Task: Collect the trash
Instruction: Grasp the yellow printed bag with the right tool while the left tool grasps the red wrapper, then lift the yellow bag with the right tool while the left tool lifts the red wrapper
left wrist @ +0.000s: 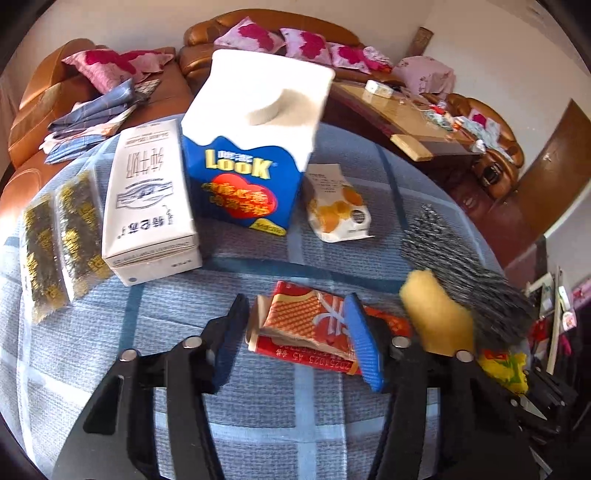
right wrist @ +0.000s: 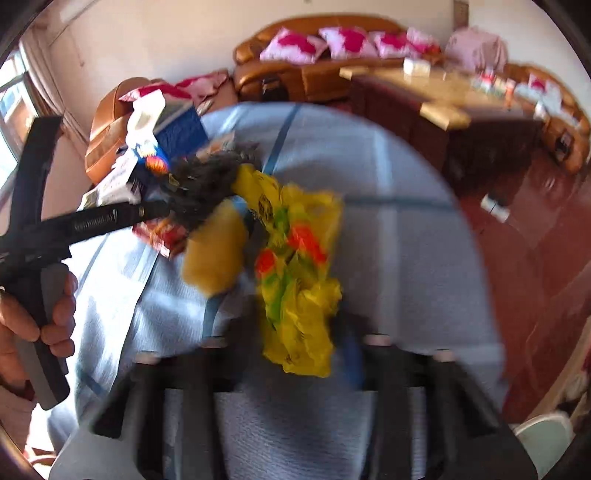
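While my left gripper [left wrist: 299, 334] hangs low over the blue checked cloth [left wrist: 288, 424], its two blue pads [left wrist: 364, 341] stand apart on either side of a crumpled red and orange wrapper [left wrist: 314, 328]. The right pad lies against the wrapper's edge; on the left I see a gap, so I read the jaws as not clamped. Just right of that wrapper sits a yellow sponge-like lump [left wrist: 437, 314] with a grey-black tinsel bundle [left wrist: 454, 266] behind it.

My right gripper [right wrist: 295, 354] is blurred, but a bunched yellow plastic bag [right wrist: 299, 280] with red and green print rises from between its dark fingers [right wrist: 349, 354], which seem closed on the bag's lower end. The person's hand [right wrist: 33, 314] grips the left tool's handle at the left edge of that view.

Farther out on the cloth stand a blue and white LOOK carton [left wrist: 247, 147] and, to its left, a white milk carton [left wrist: 151, 199] lying flat. Two dark gold-printed sachets [left wrist: 59, 243] lie at the far left, and a white and orange snack packet [left wrist: 336, 206] lies right of the LOOK carton. Beyond the cloth, brown leather sofas [left wrist: 280, 22] carry pink cushions [left wrist: 314, 44].
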`<action>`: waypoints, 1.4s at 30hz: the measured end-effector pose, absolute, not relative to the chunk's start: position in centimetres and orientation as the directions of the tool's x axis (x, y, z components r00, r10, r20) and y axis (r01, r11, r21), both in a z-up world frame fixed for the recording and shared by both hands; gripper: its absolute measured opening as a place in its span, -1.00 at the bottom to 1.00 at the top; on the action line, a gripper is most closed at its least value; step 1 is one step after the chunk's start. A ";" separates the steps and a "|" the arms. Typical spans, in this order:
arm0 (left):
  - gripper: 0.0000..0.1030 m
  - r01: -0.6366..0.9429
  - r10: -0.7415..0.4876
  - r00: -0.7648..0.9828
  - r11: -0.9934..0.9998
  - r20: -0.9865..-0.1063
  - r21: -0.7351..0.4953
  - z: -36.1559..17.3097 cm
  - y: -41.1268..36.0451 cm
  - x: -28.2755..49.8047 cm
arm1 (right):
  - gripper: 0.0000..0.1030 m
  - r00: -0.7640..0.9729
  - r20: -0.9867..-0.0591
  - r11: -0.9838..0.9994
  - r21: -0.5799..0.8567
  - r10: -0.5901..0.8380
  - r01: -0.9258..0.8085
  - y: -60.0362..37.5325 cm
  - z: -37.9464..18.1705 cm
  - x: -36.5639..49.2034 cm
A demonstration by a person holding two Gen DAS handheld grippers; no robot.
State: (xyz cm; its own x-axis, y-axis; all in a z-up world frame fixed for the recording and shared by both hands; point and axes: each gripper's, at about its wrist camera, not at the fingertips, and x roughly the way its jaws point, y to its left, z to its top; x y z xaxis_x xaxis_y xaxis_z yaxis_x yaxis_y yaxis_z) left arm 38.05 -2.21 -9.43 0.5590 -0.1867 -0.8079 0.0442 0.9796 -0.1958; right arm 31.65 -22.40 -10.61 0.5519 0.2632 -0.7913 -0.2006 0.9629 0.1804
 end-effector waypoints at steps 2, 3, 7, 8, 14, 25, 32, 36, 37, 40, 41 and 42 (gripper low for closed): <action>-0.04 0.050 -0.188 0.569 0.980 -0.801 -0.194 -9.4 -2.1 37.7 | -0.52 0.549 -0.787 0.958 0.203 0.282 -0.201 -22.3 -10.4 31.1; -0.10 0.050 -0.190 0.581 0.979 -0.792 -0.198 -9.3 -1.8 37.4 | -0.53 0.554 -0.784 0.959 0.201 0.279 -0.199 -22.3 -10.2 30.7; -0.35 0.072 -0.230 0.598 0.970 -0.768 -0.234 -8.4 -0.7 36.0 | -0.53 0.586 -0.768 0.965 0.173 0.257 -0.197 -22.0 -9.1 28.7; -0.41 0.072 -0.236 0.599 0.968 -0.765 -0.242 -8.2 -0.4 35.6 | -0.53 0.592 -0.764 0.966 0.173 0.255 -0.192 -21.9 -8.8 28.2; -0.44 0.096 -0.208 0.623 0.977 -0.754 -0.190 -7.1 0.8 32.9 | -0.53 0.621 -0.739 0.965 0.188 0.263 -0.184 -21.4 -7.8 24.5; -0.62 0.149 -0.251 0.660 0.968 -0.708 -0.204 -4.9 3.4 27.7 | -0.53 0.665 -0.701 0.963 0.248 0.257 -0.110 -23.4 -6.8 20.9; -0.90 0.189 -0.260 0.689 0.966 -0.676 -0.179 -3.6 2.6 24.4 | -0.53 0.677 -0.680 0.954 0.279 0.280 -0.114 -22.6 -6.7 18.9; -0.78 0.199 -0.239 0.663 0.970 -0.710 -0.140 -4.8 2.2 23.5 | -0.53 0.684 -0.669 0.951 0.283 0.291 -0.128 -22.3 -6.2 17.9; -0.61 0.207 -0.236 0.659 0.970 -0.714 -0.129 -5.0 2.0 23.4 | -0.53 0.685 -0.668 0.951 0.278 0.290 -0.132 -22.2 -6.1 17.6; 0.25 0.234 -0.221 0.672 0.969 -0.706 -0.081 -4.9 1.8 22.9 | -0.53 0.691 -0.663 0.953 0.271 0.286 -0.135 -22.3 -5.8 16.7; 0.32 0.254 -0.223 0.678 0.965 -0.701 -0.061 -4.8 1.5 23.0 | -0.53 0.696 -0.661 0.955 0.268 0.280 -0.130 -22.4 -5.6 16.5; 0.32 0.268 -0.220 0.681 0.962 -0.698 -0.041 -4.7 1.2 23.3 | -0.53 0.698 -0.661 0.956 0.266 0.275 -0.125 -22.5 -5.5 16.4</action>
State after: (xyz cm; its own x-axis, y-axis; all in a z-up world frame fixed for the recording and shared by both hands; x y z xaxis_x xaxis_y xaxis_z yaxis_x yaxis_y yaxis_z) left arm 23.26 1.19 -4.73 0.6811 -0.2198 -0.6984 0.2684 0.9624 -0.0412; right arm 16.38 -22.53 -5.51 0.6982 0.2752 -0.6609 -0.1253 0.9559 0.2656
